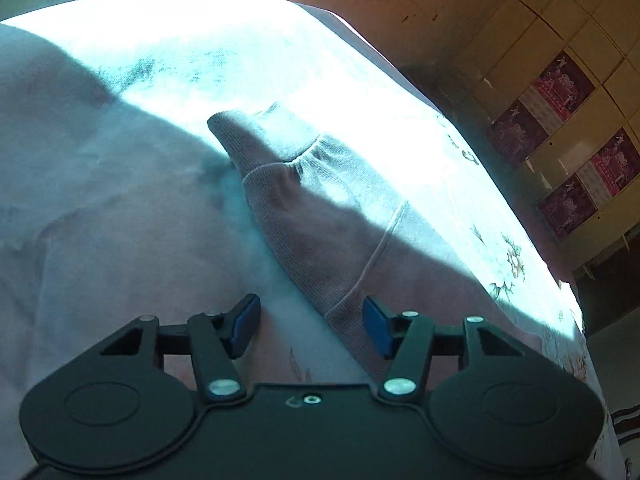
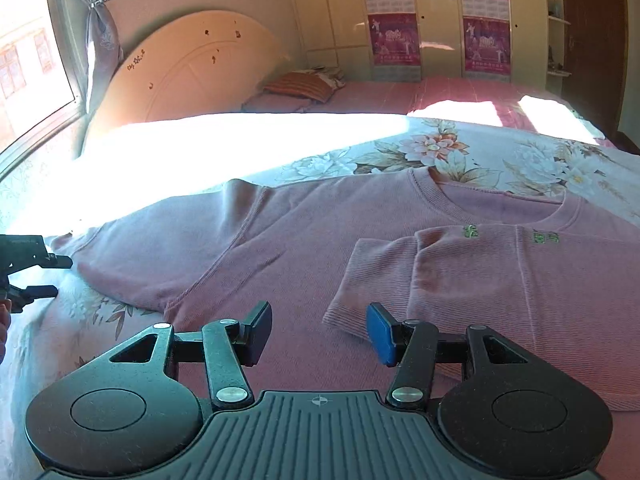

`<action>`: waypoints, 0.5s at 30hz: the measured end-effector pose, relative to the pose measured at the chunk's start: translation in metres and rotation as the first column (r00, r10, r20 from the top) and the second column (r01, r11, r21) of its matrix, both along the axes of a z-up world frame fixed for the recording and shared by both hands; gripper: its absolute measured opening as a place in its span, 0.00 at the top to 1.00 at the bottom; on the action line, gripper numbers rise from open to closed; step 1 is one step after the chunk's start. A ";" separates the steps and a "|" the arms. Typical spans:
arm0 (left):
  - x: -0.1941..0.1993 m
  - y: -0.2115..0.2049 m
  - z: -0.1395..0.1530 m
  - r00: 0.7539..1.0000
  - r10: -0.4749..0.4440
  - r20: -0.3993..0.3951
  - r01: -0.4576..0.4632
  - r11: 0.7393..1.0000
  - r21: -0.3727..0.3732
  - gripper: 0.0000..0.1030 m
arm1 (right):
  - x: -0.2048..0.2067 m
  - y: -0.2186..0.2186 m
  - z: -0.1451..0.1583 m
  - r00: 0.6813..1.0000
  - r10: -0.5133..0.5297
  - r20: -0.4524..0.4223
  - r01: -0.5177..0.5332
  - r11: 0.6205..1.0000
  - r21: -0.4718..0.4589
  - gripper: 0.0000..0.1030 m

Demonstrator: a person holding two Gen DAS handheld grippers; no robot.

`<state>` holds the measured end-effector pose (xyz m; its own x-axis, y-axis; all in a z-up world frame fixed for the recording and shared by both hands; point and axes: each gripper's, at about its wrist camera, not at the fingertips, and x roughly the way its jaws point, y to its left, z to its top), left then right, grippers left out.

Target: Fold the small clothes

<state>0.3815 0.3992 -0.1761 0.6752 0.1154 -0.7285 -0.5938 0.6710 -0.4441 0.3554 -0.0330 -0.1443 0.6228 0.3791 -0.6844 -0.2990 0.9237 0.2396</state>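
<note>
A small pink knitted sweater (image 2: 280, 248) lies flat on a floral bedsheet (image 2: 440, 152). Its right sleeve (image 2: 384, 280) is folded across the chest, cuff towards me. Its left sleeve (image 1: 320, 220) stretches out to the left, cuff (image 1: 248, 136) in sunlight. My left gripper (image 1: 312, 326) is open, jaws wide, hovering just above that sleeve, holding nothing. It also shows in the right wrist view (image 2: 48, 276) at the far left by the sleeve end. My right gripper (image 2: 318, 332) is open and empty, low over the sweater's hem beside the folded cuff.
The bed has a rounded headboard (image 2: 192, 64) at the back left, under a window (image 2: 24, 60) with a tied curtain. A striped pillow (image 2: 304, 84) lies behind. A wardrobe with pink posters (image 2: 486, 16) stands beyond. Bright sunlight washes out the sheet's left part.
</note>
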 end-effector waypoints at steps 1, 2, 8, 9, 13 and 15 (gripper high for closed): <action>0.005 0.006 -0.001 1.000 0.000 0.010 0.000 1.000 -0.007 0.45 | 0.003 0.004 -0.001 1.000 -0.001 -0.001 0.001 1.000 -0.003 0.49; 0.010 0.011 -0.002 1.000 0.001 0.020 -0.001 1.000 -0.014 0.45 | 0.006 0.009 -0.003 1.000 -0.004 -0.002 0.004 1.000 -0.007 0.49; 0.031 0.026 -0.008 0.997 0.046 0.055 -0.046 0.999 0.006 0.76 | 0.019 0.025 -0.010 1.000 -0.021 -0.005 0.021 0.999 -0.025 0.49; 0.031 0.027 -0.009 0.997 0.055 0.051 -0.055 0.998 -0.002 0.91 | 0.021 0.026 -0.012 1.000 -0.022 -0.008 0.021 0.999 -0.031 0.49; 0.028 0.023 -0.003 0.995 0.060 0.080 -0.060 0.998 -0.004 0.94 | 0.026 0.033 -0.020 1.000 -0.020 -0.020 0.019 0.998 -0.056 0.49; 0.024 0.015 0.010 0.993 0.029 0.119 -0.030 1.000 0.008 0.95 | 0.029 0.036 -0.029 0.999 -0.010 -0.035 0.007 0.997 -0.077 0.49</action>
